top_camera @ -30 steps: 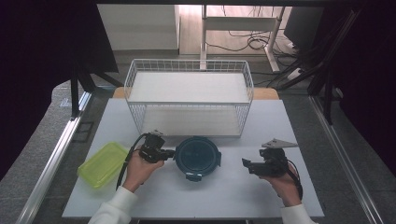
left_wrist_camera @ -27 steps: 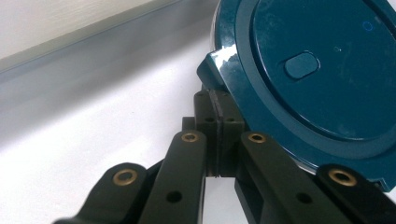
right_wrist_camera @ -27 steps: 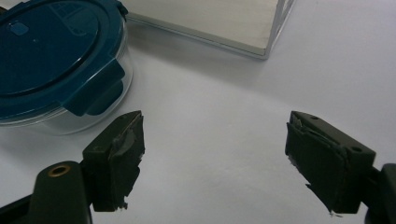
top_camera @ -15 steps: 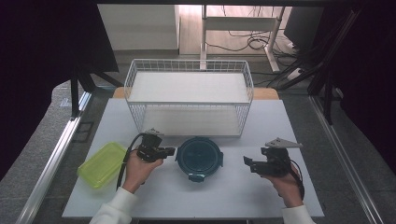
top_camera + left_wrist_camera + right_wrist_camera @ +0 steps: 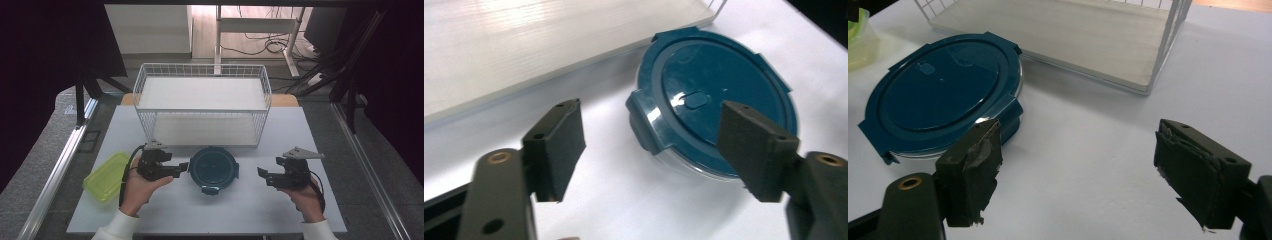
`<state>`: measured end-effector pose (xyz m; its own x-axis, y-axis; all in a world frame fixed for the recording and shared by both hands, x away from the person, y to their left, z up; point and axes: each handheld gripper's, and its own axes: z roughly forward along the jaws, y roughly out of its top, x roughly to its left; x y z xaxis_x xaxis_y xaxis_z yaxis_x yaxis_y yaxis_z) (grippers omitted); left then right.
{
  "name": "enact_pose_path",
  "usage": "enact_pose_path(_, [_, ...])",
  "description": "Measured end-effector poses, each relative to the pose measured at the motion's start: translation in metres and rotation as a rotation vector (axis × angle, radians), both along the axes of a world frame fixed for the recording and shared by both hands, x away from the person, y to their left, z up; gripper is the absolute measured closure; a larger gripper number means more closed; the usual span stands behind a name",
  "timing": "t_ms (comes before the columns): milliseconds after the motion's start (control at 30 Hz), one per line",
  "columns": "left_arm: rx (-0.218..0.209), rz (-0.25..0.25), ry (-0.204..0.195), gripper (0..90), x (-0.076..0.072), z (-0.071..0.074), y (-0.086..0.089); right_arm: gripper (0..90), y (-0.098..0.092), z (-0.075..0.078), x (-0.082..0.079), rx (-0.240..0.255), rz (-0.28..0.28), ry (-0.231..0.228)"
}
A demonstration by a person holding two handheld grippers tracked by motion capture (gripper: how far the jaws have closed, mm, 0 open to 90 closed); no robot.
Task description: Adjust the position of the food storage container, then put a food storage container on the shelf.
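A round container with a dark teal clip-on lid (image 5: 212, 167) (image 5: 719, 100) (image 5: 943, 90) sits on the white table in front of the wire rack. My left gripper (image 5: 182, 169) (image 5: 651, 130) is just left of it and points at its left clasp. Its jaws have just been opening and now stand wide apart, with the pads touching nothing and the clasp just beyond them. My right gripper (image 5: 261, 172) (image 5: 1078, 145) hovers to the container's right with a gap of bare table between them. It is open and empty.
A white two-level wire rack (image 5: 202, 107) stands behind the container. A lime-green lidded box (image 5: 106, 175) lies at the left near the table's edge, behind my left hand. Dark floor and a metal rail border the table's left side.
The left gripper's jaws, together at the container's left rim before, now stand wide apart, and that hand has lifted slightly. The container and the right gripper have stayed put.
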<state>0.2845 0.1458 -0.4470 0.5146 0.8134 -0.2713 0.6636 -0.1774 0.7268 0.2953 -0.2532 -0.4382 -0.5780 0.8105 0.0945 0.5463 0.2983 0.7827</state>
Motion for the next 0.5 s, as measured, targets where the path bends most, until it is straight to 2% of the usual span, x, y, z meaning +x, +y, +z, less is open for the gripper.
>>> enact_pose_path(167, [-0.033, 0.006, 0.015, 17.7, 0.002, -0.001, 0.001, 19.4, 0.003, -0.002, 0.000, 0.023, 0.028, 0.024])
enact_pose_path(367, [-0.059, 0.004, 0.017, 11.9, 0.002, -0.002, 0.003, 18.3, 0.007, -0.002, 0.001, 0.061, 0.058, 0.044])
enact_pose_path(500, [-0.105, -0.007, 0.035, 11.0, 0.005, -0.004, 0.005, 18.3, 0.011, -0.001, 0.002, 0.093, 0.072, 0.045])
